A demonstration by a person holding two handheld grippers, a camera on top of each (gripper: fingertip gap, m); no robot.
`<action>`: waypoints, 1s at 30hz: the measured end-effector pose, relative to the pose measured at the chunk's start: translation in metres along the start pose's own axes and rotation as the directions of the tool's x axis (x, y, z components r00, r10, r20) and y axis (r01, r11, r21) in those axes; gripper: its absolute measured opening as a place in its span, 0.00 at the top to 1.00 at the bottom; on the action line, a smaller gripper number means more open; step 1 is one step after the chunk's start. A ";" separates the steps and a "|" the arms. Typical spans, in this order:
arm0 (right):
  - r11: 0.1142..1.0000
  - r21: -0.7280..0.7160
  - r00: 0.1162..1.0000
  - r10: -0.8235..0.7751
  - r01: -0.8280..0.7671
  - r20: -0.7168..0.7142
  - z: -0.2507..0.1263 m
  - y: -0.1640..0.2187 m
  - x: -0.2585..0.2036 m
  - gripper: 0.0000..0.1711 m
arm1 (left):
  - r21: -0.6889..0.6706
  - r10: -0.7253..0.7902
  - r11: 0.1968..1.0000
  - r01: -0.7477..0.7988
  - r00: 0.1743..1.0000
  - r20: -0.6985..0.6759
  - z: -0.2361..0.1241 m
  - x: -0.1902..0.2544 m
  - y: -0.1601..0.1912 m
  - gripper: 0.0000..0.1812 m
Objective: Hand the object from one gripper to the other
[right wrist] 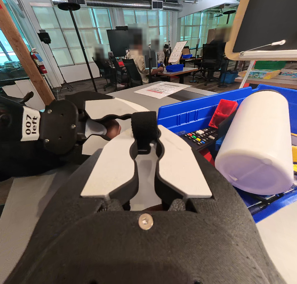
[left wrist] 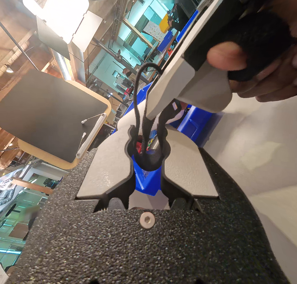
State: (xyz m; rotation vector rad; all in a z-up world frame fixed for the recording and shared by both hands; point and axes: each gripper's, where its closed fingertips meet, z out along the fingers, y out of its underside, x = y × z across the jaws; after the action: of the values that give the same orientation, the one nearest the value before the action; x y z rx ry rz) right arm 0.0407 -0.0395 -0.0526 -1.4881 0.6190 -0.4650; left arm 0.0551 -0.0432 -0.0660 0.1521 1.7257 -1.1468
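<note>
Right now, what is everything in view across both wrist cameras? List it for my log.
black fabric strap with a cord loop: one, black, between the fingers of both tools
blue plastic bin: one, blue, right of the tools
white plastic cylinder: one, white, lying in the bin
small red box: one, red, in the bin
black remote control: one, coloured buttons, in the bin
wood-framed black board: one, above the bin
printed paper sheet: one, white, on the grey table
red fire extinguisher: one, by the wooden post
seated people: several, background
left tool: one, around the strap
right tool: one, gripping the strap
person's hand: one, on the right tool
</note>
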 end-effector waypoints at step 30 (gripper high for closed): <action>0.995 -0.062 0.970 -0.066 0.083 0.233 -0.011 0.008 -0.017 0.79 | -0.155 -0.636 0.682 0.714 0.475 -0.608 -0.020 0.044 -0.023 0.94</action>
State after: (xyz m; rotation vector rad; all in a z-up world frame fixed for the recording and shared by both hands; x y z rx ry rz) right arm 0.0201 -0.0364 -0.0587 -1.6103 0.4007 -0.3235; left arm 0.0075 -0.0581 -0.0854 -0.1309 2.4229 -1.9668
